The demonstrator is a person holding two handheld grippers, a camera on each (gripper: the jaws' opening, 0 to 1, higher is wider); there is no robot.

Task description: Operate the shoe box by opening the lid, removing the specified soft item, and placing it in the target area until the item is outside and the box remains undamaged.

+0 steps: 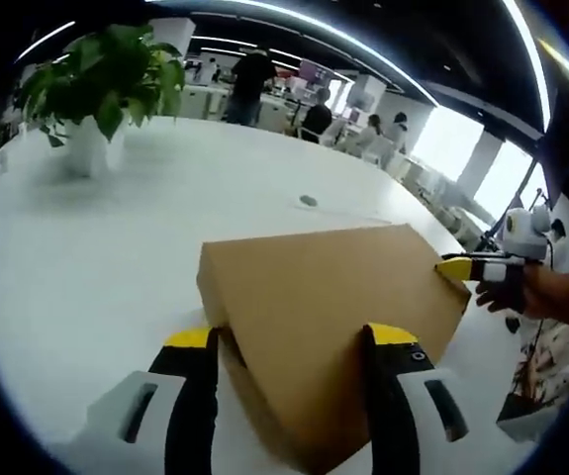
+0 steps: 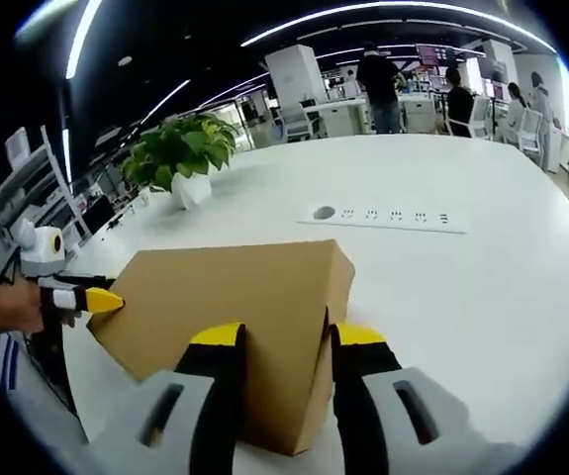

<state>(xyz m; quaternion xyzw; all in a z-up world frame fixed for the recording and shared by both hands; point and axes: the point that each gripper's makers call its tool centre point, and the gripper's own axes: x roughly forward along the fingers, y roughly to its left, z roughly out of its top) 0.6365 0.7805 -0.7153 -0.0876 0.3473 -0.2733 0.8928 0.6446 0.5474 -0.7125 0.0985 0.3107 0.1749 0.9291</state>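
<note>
No text, label or brand can be read on anything in either view.

Shoe box (image 1: 333,317) sits on the surface (image 1: 116,277), low and centre in the left gripper view, left gripper (image 1: 294,341) straddling its near corner. Right gripper (image 2: 282,341) straddles the opposite corner. Potted plant (image 1: 101,84) stands upper left, behind the box; socket strip (image 2: 383,215) lies beyond it, right of centre.
</note>
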